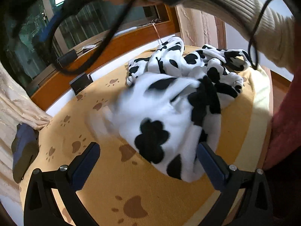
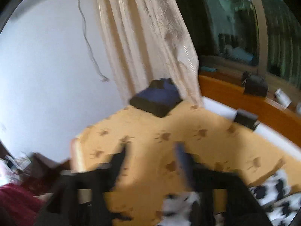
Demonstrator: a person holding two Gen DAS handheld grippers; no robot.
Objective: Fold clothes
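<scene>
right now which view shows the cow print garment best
The left wrist view: the crumpled cow print garment fills the middle of the paw-print blanket, though partly motion-blurred. The right wrist view catches only blurred patches of it at the lower right edge.

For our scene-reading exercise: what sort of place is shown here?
Probably a bedroom at home: a paw-print blanket covers what looks like a bed, cream curtains hang by a wood-framed window, and a cow-print garment lies crumpled on top.
</scene>
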